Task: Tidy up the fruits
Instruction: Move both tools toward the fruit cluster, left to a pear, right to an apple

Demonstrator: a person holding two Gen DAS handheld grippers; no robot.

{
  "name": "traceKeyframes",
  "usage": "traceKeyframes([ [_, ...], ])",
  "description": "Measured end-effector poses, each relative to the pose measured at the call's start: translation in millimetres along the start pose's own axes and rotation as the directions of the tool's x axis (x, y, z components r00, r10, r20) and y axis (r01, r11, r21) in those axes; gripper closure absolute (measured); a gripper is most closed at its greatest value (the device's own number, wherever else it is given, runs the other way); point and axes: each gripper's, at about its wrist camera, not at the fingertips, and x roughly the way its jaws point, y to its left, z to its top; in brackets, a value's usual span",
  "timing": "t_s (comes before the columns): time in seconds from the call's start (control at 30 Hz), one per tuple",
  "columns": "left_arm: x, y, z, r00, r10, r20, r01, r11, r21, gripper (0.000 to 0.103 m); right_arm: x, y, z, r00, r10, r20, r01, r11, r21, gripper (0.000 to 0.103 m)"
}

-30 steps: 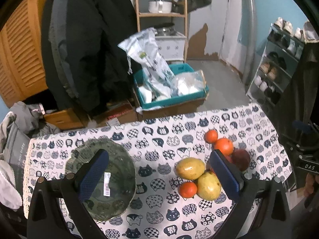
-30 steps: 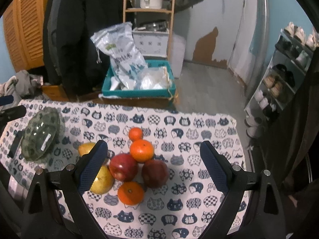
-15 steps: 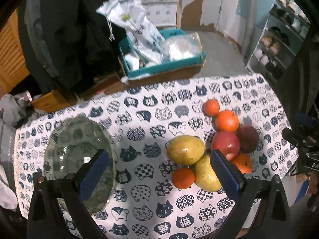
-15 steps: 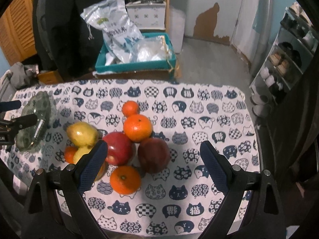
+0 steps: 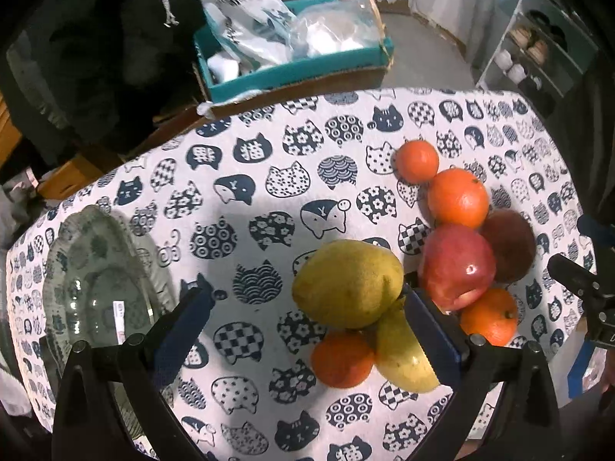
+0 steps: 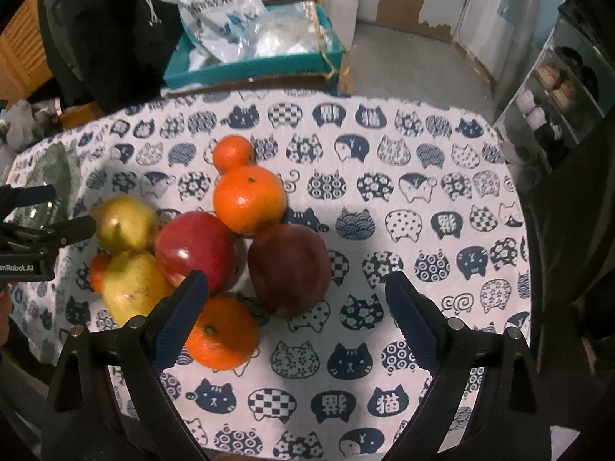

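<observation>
A pile of fruit lies on the cat-print tablecloth [image 5: 269, 176]: two yellow pears [image 5: 348, 282] [image 5: 403, 353], a red apple [image 5: 455, 265], a dark red apple [image 6: 288, 269] and several oranges [image 5: 457, 198]. A clear glass bowl [image 5: 103, 288] sits at the table's left. My left gripper [image 5: 303, 315] is open, low over the table, with the near pears between its fingers. My right gripper [image 6: 296, 303] is open above the dark apple and an orange [image 6: 223, 332].
Behind the table stands a teal crate [image 5: 292, 69] with plastic bags. A dark coat [image 5: 100, 57] hangs at the back left. A shoe rack [image 6: 557, 88] stands at the right. The table's right edge is close to the fruit.
Both grippers have come down and forward toward the fruit pile, which now looks much larger. Both stay open. The fruit has not moved.
</observation>
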Motion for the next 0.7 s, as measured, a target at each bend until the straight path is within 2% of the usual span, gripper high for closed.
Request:
traceKeyframes([
  [0.23, 23.0, -6.8, 2.2, 0.999, -0.009, -0.039, 0.01, 1.0, 0.029, 0.001, 33.4, -4.7, 0.0, 0.996, 0.041, -0.08, -0.039, 0.999, 0.024, 0.011],
  [0.4, 38.8, -4.6, 4.2, 0.996, -0.037, -0.077, 0.039, 0.999, 0.025, 0.001, 48.2, -4.1, 0.6, 0.993, 0.05, -0.106, -0.049, 0.999, 0.016, 0.011],
  [0.63, 52.4, -2.4, 7.3, 0.986, -0.132, -0.098, 0.133, 0.991, 0.0, 0.001, 66.8, -8.4, 3.9, 0.989, 0.079, -0.128, -0.076, 0.997, 0.027, 0.012],
  [0.7, 55.6, -1.1, 7.3, 0.98, -0.167, -0.105, 0.167, 0.986, -0.01, 0.005, 71.9, -8.3, 3.4, 0.987, 0.087, -0.137, -0.083, 0.996, 0.031, 0.014],
])
